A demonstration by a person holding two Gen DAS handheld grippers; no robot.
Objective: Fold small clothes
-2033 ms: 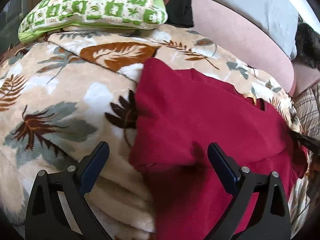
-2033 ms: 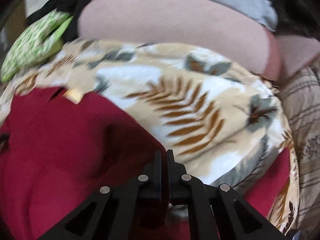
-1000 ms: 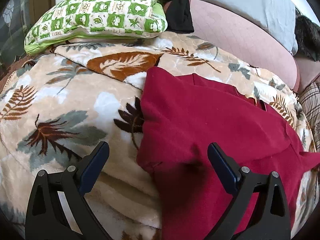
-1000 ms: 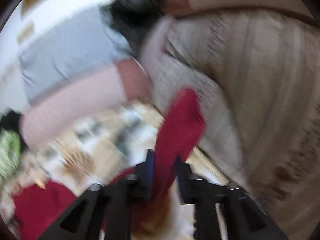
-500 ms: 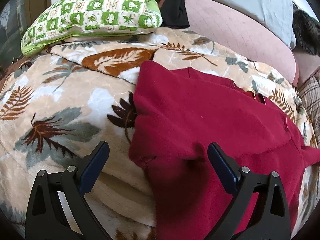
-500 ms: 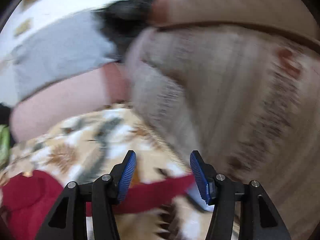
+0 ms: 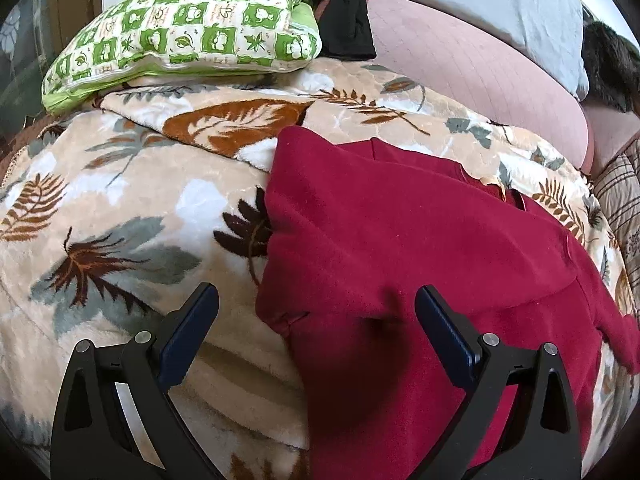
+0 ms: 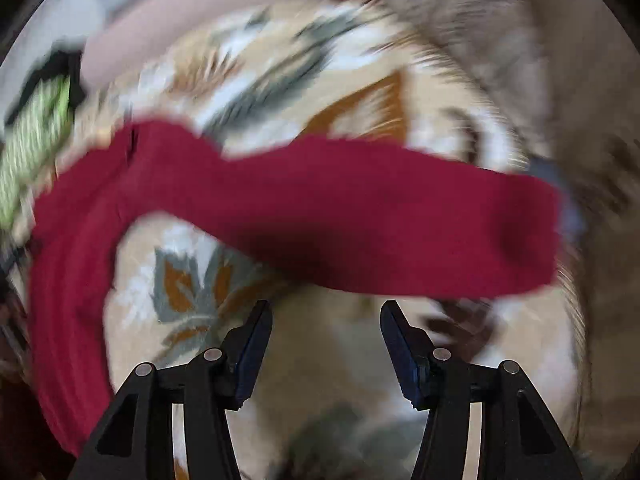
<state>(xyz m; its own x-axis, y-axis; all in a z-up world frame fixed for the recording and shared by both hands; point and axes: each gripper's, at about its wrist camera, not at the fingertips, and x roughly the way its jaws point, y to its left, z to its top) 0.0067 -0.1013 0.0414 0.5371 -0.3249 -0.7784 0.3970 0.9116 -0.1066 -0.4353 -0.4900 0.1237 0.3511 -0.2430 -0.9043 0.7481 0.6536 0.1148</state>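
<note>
One red garment [image 7: 400,248] is laid on one leaf-patterned blanket [image 7: 120,200], which serves as the landmark. The garment's body is spread over the blanket's right half as seen from the left wrist view, with a near corner folded over. One sleeve [image 8: 360,216] is stretched sideways across the blanket in the blurred right wrist view.

One left gripper [image 7: 316,320] is held above the garment's near edge; its jaws are spread wide and nothing is held between them. One right gripper [image 8: 326,332] is held just short of the sleeve; its jaws are parted to a moderate gap and nothing is gripped.

One green-and-white checked pillow [image 7: 192,28] is set at the blanket's far left edge. One black cloth [image 7: 344,16] is heaped behind that pillow. One pink cushion [image 7: 480,68] is placed along the blanket's far side, with one grey pillow [image 7: 500,4] behind it. One plaid cover [image 7: 618,192] is seen at the blanket's right edge.
</note>
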